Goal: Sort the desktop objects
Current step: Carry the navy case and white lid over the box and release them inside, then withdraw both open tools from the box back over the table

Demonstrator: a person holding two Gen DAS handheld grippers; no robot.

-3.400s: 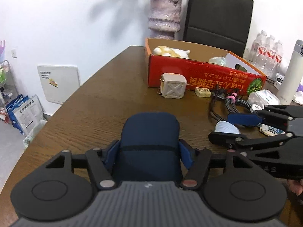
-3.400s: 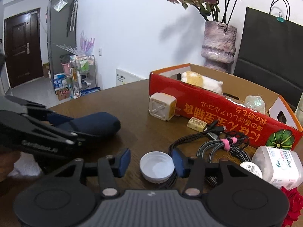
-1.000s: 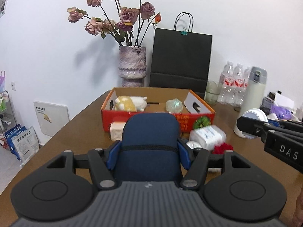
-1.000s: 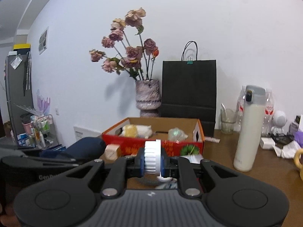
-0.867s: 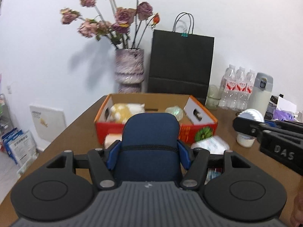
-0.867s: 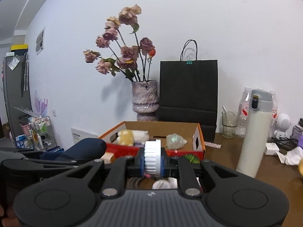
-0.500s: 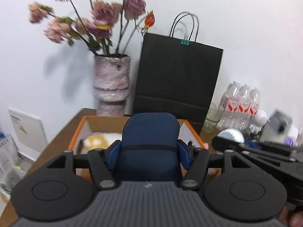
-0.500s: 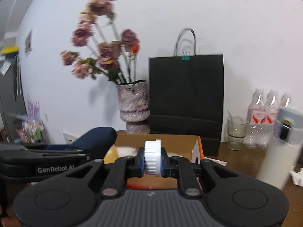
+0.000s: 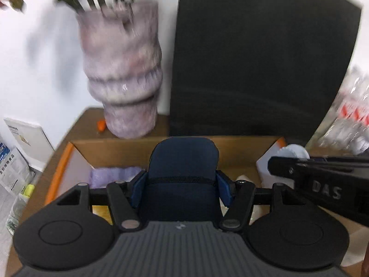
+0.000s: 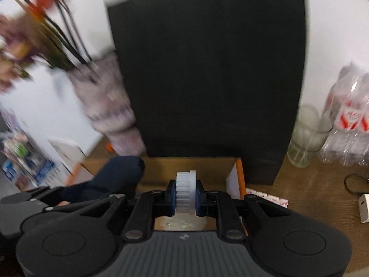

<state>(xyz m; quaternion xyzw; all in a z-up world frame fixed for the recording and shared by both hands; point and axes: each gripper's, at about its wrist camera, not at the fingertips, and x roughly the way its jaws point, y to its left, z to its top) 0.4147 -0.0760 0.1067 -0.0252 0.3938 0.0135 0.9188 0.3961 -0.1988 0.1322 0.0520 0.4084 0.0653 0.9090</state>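
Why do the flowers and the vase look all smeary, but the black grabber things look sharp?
Left wrist view: the mottled purple vase and plastic bottles are streaked by motion blur, while the left gripper riding with the camera stays crisp. Right wrist view: the dried flowers smear too; the white ribbed cap in the right gripper is sharp.

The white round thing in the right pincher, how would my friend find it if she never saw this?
Find the tall black paper bag against the wall, then the open cardboard box in front of it. Over the box, the right gripper pinches a white lid on edge. Its ridged, gear-like rim sets it apart from the smooth dark blue case in the left gripper.
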